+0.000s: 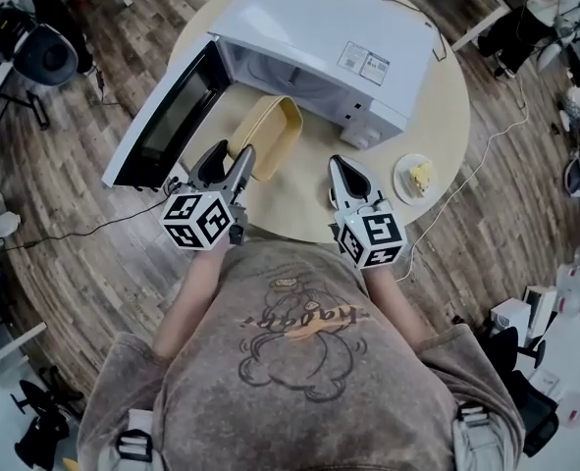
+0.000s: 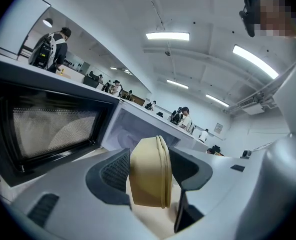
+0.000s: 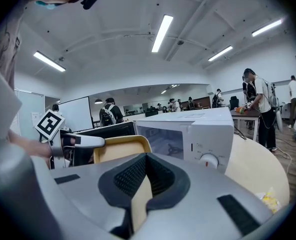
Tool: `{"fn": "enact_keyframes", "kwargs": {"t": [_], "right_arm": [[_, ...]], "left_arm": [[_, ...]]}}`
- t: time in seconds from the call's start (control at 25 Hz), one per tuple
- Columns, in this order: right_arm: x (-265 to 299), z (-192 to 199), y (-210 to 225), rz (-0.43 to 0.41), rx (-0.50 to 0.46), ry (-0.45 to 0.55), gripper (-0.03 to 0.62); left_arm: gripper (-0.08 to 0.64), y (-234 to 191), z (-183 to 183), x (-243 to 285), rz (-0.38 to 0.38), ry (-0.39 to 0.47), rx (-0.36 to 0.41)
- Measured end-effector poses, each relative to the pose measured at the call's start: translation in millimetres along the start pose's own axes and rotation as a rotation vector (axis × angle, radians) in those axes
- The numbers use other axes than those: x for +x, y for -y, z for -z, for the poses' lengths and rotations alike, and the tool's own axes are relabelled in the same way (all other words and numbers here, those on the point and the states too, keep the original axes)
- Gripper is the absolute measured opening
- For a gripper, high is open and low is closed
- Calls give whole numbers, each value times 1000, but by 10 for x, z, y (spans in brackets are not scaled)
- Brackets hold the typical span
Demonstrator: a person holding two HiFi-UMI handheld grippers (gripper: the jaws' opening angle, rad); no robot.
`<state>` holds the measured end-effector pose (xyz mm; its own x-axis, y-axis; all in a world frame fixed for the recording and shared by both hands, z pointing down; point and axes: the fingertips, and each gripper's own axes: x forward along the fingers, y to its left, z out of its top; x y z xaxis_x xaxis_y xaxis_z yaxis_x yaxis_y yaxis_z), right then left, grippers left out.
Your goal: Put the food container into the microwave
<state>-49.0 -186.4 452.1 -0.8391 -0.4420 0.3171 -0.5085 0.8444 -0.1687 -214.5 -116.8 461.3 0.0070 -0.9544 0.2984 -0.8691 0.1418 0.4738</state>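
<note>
Our left claw [image 1: 235,149] is clamped on the container [image 2: 150,171], turned on its side over the middle of the table [image 1: 299,214], just before the open microwave [image 1: 319,47]. Our right claw [image 1: 339,165] is closed and empty, near the table edge closest to us.

We are seeing a pale yellow food container [image 1: 267,133], a white microwave [image 1: 319,37] with a black door [image 1: 167,116] (its window [image 2: 52,129] is showing fine mesh), a beige table [image 1: 447,116] and a brown wood-grain floor [image 1: 74,204]. The left gripper [image 1: 233,152] and right gripper [image 1: 340,162] are wearing black-and-white square markers on grey bodies.
</note>
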Motion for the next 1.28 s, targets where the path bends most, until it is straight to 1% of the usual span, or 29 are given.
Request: {"fn": "enact_keyframes", "kwargs": {"t": [0.2, 0.48, 0.8, 0.92, 1.08, 1.28], "right_arm": [[33, 21, 39, 52, 37, 2, 0], [81, 6, 97, 125, 63, 15, 0], [40, 57, 115, 167, 80, 9, 0], [37, 41, 113, 177, 77, 9, 0], [25, 19, 94, 188, 72, 8, 0], [-9, 51, 105, 214, 81, 5, 0]], "left_arm": [[256, -42, -30, 105, 32, -34, -15], [256, -141, -45, 291, 84, -72, -44], [256, -264, -6, 490, 110, -77, -150], [256, -343, 14, 581, 112, -75, -200], [256, -415, -49, 685, 122, -54, -273], [256, -436, -101, 839, 142, -51, -304]]}}
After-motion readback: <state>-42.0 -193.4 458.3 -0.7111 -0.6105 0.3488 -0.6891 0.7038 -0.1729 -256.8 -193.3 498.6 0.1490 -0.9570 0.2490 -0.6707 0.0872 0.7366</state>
